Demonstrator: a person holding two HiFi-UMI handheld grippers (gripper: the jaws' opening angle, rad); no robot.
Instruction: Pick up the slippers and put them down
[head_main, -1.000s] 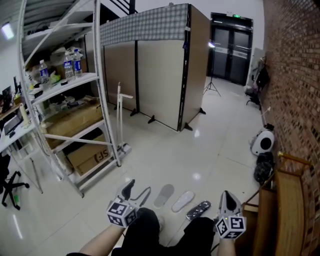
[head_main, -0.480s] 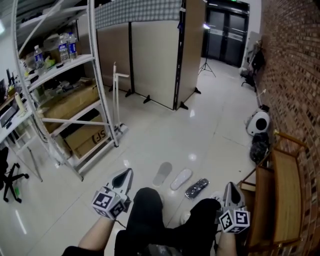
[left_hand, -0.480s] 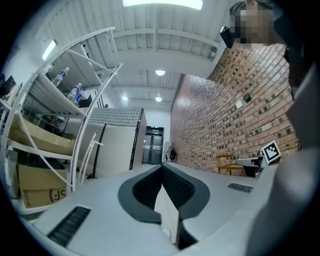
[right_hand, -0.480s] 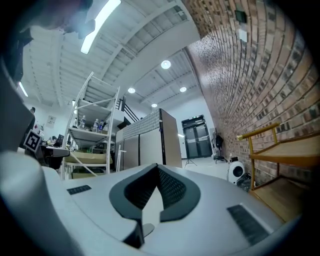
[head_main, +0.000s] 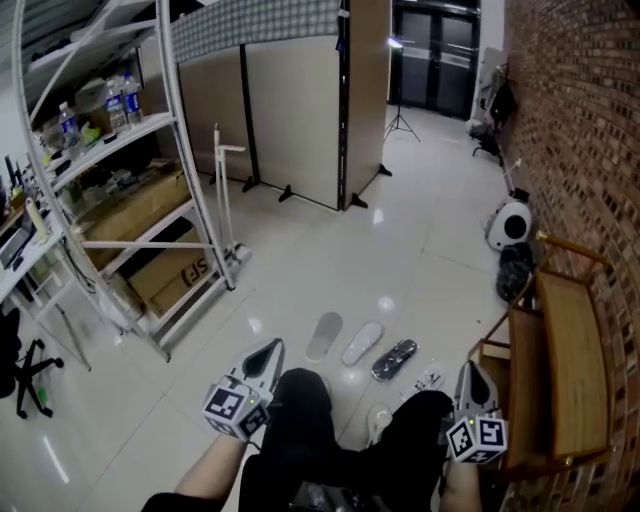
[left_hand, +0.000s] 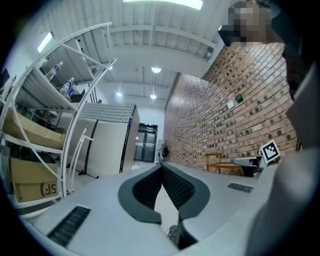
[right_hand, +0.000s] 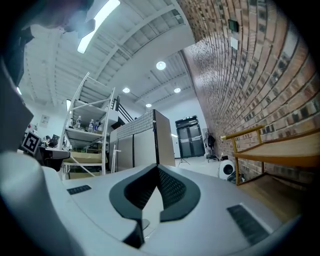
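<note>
left gripper (head_main: 269, 351) and right gripper (head_main: 473, 371) both sitting pinched shut, empty | shelf rack (head_main: 112, 140) hemming left, bench (head_main: 566, 372) right | slippers (head_main: 362, 343) lying on glossy open floor (head_main: 400, 255) between

Glossy tiled floor (head_main: 420, 250), rough brick wall (head_main: 585, 120), wooden bench (head_main: 570, 360), white metal shelving (head_main: 120, 140).
</note>
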